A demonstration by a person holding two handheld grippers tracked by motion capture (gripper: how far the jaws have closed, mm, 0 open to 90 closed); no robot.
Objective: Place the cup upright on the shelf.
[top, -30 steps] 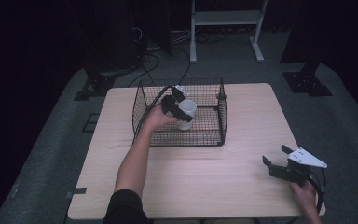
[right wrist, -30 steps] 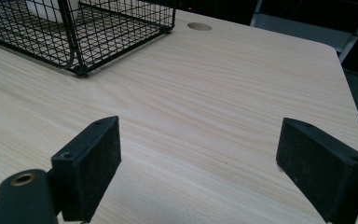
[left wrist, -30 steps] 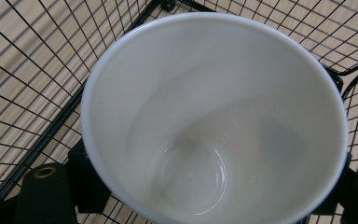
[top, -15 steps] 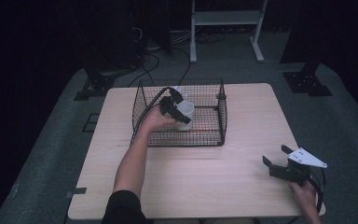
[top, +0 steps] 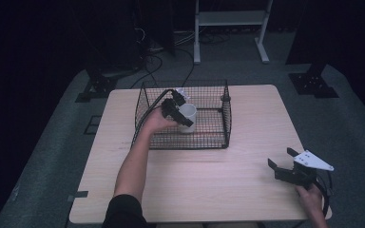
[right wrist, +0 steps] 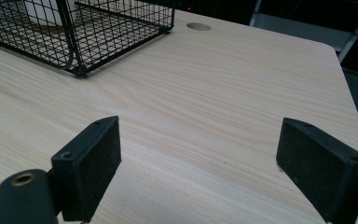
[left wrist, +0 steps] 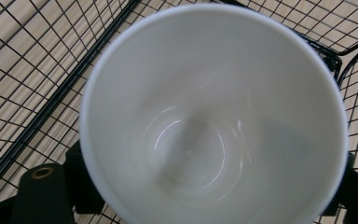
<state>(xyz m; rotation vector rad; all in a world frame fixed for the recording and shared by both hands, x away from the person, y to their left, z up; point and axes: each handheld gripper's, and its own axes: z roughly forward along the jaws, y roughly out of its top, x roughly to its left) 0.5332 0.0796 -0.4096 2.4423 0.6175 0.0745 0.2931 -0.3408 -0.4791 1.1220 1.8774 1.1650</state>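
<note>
White cup (top: 187,115) now sits lower inside the wire basket (top: 223,124); your left tongs (top: 177,110) grip it still. Right tongs (top: 285,169) rest wide open, empty, over the surface (top: 209,180).

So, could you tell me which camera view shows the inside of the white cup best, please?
The left gripper view: it looks straight into the white cup, down to its empty bottom. The high view shows it small inside the wire basket; the right gripper view catches a white sliver behind the mesh.
</note>
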